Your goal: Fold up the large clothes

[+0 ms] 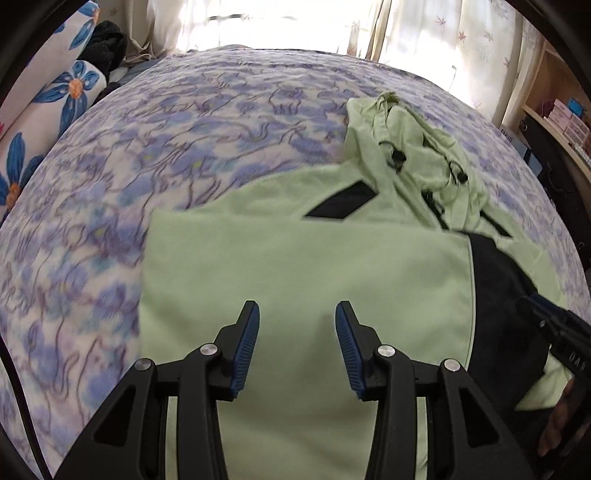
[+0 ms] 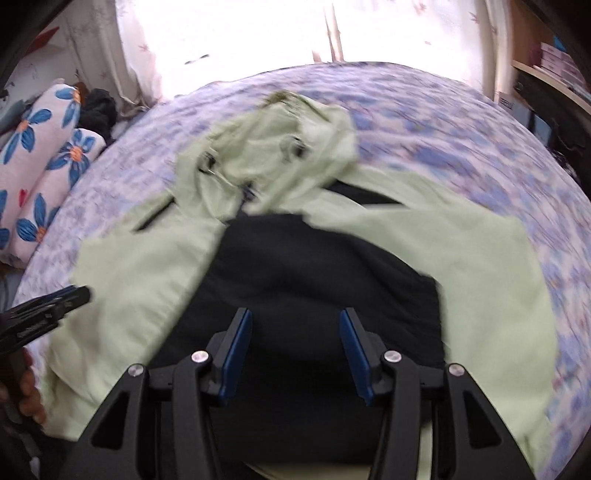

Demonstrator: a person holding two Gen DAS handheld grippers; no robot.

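A pale green jacket with a black lining lies spread on the bed, its hood bunched at the far end. My left gripper hovers open over the flat green left panel, nothing between its blue pads. My right gripper stands open above the black lining, also with nothing between its pads. In the left wrist view the right gripper shows at the right edge over the dark lining. The left gripper appears at the left edge of the right wrist view, beside the green panel.
The bed cover is white with blue and purple flowers. Flowered pillows and a dark bundle lie at the far left. Curtains hang behind the bed. A wooden shelf with boxes stands at the right.
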